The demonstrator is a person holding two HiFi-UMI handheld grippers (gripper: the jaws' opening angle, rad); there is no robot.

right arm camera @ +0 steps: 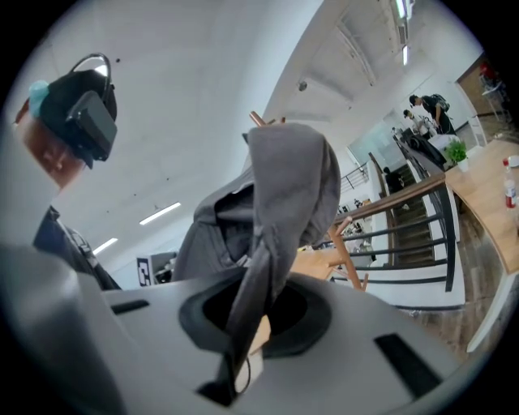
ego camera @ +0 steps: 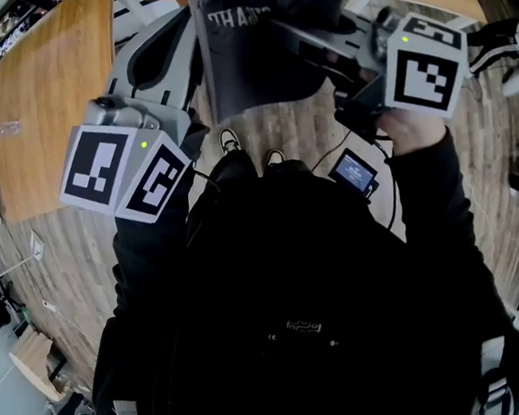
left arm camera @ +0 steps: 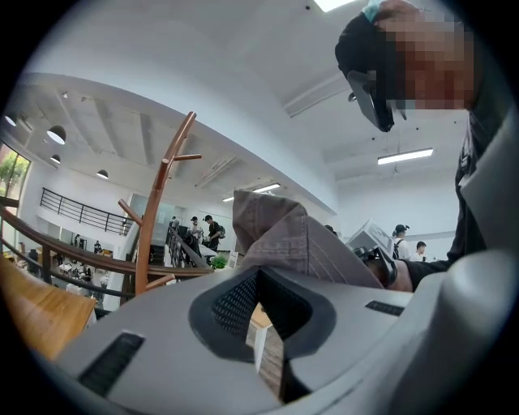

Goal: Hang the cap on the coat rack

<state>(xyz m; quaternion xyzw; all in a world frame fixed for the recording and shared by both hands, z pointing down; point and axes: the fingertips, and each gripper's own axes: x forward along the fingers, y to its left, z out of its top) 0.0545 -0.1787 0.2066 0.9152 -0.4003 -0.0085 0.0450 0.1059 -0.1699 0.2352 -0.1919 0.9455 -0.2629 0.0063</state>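
Hanging is not yet done: the cap (ego camera: 252,38) rides high at twelve o'clock, clamped in the right hand-held gripper (right arm camera: 247,324), while the left hand-held gripper (left arm camera: 263,324) is nearly closed on nothing and the coat rack (left arm camera: 154,211) stands at its ten o'clock.

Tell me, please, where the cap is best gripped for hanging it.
Probably the thin rim band, taken edge-on from the rim side, as the right gripper does: it fits between the jaws and leaves the crown of the cap free for a peg of the coat rack.
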